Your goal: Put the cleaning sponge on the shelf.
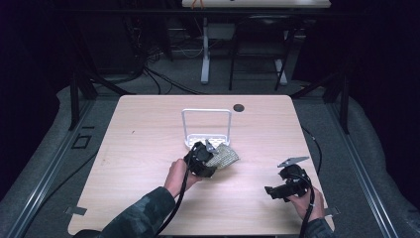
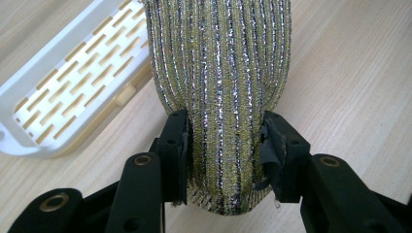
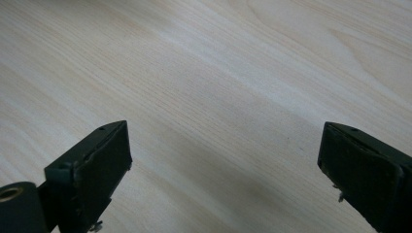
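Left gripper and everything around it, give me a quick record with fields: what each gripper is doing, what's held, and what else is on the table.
left gripper: shut on glittery striped cloth, pinched near its edge
cloth position: beside the white slotted rack, by its base
right gripper: open, nothing between the jaws, over bare wooden table
right gripper location: near right part of table, apart from the rack
rack: white, upright frame with slotted base

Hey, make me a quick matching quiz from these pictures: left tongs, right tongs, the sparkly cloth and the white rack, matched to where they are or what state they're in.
1. left tongs
2. right tongs
3. glittery gold-and-silver striped cloth
4. white slotted plastic rack

A. open over bare wood
B. pinched at one end
C. standing on the light wooden table beside the cloth
D. shut on fabric

Pairs: 1-D, 2-A, 3-B, 4-C
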`<control>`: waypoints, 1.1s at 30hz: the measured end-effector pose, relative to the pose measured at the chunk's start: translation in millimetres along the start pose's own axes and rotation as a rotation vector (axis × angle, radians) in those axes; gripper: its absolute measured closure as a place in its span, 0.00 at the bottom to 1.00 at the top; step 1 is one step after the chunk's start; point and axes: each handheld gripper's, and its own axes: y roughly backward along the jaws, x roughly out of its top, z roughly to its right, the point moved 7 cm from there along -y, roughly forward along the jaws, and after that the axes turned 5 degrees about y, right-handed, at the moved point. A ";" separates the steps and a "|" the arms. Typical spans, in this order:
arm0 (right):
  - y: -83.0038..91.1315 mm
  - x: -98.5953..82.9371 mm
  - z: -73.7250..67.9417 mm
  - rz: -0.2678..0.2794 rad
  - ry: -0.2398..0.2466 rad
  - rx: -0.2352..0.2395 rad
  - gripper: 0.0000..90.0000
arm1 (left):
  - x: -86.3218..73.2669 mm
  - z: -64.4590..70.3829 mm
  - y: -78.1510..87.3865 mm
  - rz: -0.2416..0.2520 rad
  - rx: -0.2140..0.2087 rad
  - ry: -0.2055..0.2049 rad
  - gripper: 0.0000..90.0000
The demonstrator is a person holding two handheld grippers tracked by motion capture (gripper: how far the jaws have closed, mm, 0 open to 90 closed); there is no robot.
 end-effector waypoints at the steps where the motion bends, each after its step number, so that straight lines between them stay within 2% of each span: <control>1: 0.0 0.0 0.0 0.000 0.000 0.000 0.05 | -0.5 -0.2 0.5 0.001 -0.001 0.003 0.64; 21: -0.1 0.0 0.0 -0.002 0.003 -0.003 0.05 | -5.1 -11.4 12.3 0.016 0.019 0.021 0.64; 33: 0.0 -0.1 0.0 -0.002 0.002 -0.003 0.06 | -4.8 -22.3 17.1 0.032 0.039 0.057 0.64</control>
